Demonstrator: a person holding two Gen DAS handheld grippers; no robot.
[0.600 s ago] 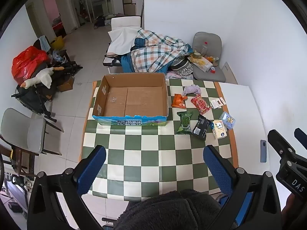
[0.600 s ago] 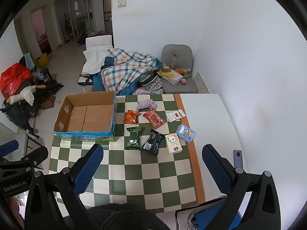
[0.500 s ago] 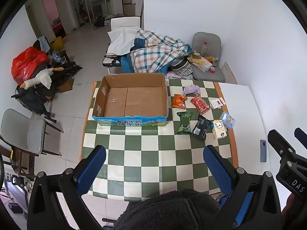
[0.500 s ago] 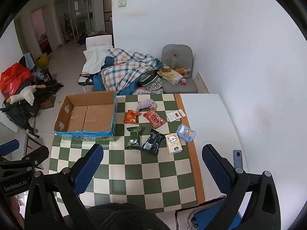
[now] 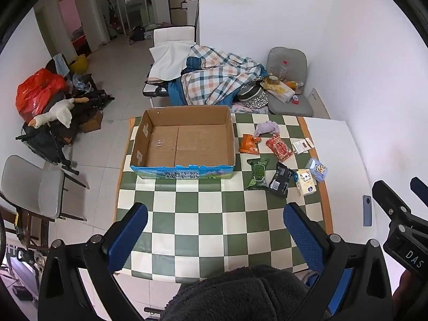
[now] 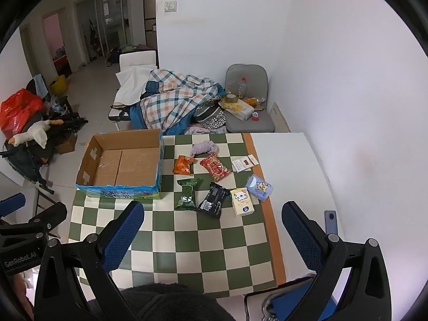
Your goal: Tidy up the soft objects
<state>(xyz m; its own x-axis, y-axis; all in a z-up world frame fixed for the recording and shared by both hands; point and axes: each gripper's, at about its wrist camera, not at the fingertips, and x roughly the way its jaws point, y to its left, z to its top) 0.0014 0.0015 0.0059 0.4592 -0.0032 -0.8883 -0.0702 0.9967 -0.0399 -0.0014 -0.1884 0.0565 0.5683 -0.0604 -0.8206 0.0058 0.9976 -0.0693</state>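
An empty cardboard box (image 5: 184, 144) (image 6: 123, 163) stands on the left of the green-and-white checked table (image 5: 214, 222) (image 6: 203, 243). To its right lie soft items: a lilac cloth (image 5: 266, 127) (image 6: 204, 147), an orange packet (image 5: 248, 144) (image 6: 183, 165), a red packet (image 5: 279, 148) (image 6: 215, 167), a green packet (image 5: 257, 174) (image 6: 187, 194), a black packet (image 5: 281, 179) (image 6: 212, 200), and two tissue packs (image 5: 306, 182) (image 6: 242, 202), (image 5: 317, 169) (image 6: 259, 187). My left gripper (image 5: 215, 234) and right gripper (image 6: 212, 230) are open and empty, high above the table's near side.
A card (image 5: 302, 145) (image 6: 244, 163) lies past the packets. A phone (image 5: 367, 210) (image 6: 331, 222) lies on the white part of the table at the right. Chairs (image 5: 290, 80), a plaid blanket (image 5: 214, 80) and clutter (image 5: 50, 107) stand beyond and to the left.
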